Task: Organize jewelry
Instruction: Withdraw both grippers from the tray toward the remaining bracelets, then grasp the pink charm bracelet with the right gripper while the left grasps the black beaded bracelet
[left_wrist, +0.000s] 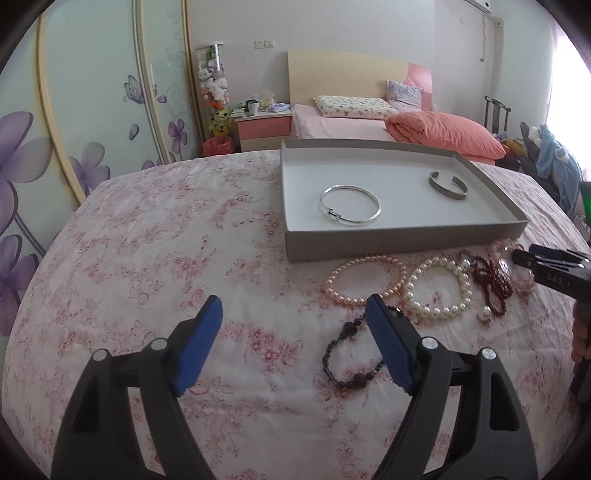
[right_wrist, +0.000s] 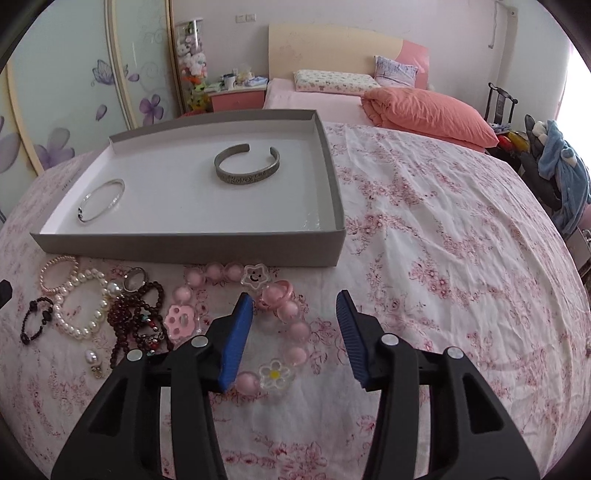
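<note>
Left wrist view: the left gripper is hanging over the floral cloth with its blue pads spread wide and nothing between them, and the black bead bracelet is lying just beside its right pad. Moving right, the pink pearl bracelet and the white pearl bracelet are sitting side by side, near the grey tray. Inside the tray, the thin silver bangle is resting on the left and the engraved cuff on the right, well apart. Further right, the dark red bead strand is lying in a tangle, and the other tool's tips are poking in from the right edge. In the right wrist view, the right gripper is poised above the chunky pink bead bracelet, jaws parted, pads clear of the beads; part of that loop is lying between them. A pink ring is sitting by the left pad.
</note>
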